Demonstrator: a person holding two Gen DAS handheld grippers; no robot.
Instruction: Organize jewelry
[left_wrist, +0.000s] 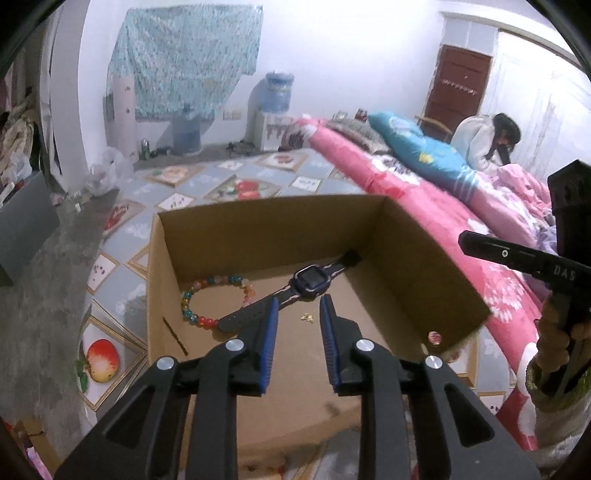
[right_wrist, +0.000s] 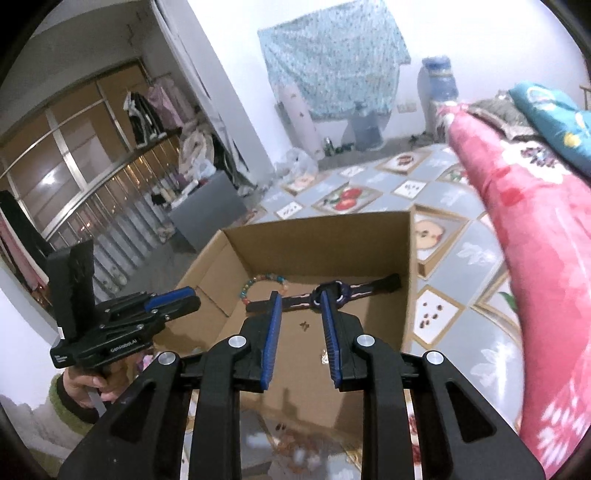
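An open cardboard box (left_wrist: 424, 266) stands on the floor. Inside lie a dark smartwatch (left_wrist: 308, 276), a colourful bead bracelet (left_wrist: 207, 295) and a small gold piece (left_wrist: 307, 317). My left gripper (left_wrist: 298, 306) is open and empty, hovering over the box just above the watch strap. In the right wrist view the box (right_wrist: 406, 258) holds the same watch (right_wrist: 332, 291), bracelet (right_wrist: 258, 284) and gold piece (right_wrist: 304, 325). My right gripper (right_wrist: 299, 302) is open and empty above the box. The left gripper (right_wrist: 173, 301) shows at the box's left edge.
A bed with a pink floral quilt (left_wrist: 424, 195) runs along the right. A person (left_wrist: 487, 140) sits at its far end. A patterned floor mat (left_wrist: 229, 184) lies under the box. A grey bin (right_wrist: 207, 206) and water jugs (left_wrist: 279, 92) stand farther off.
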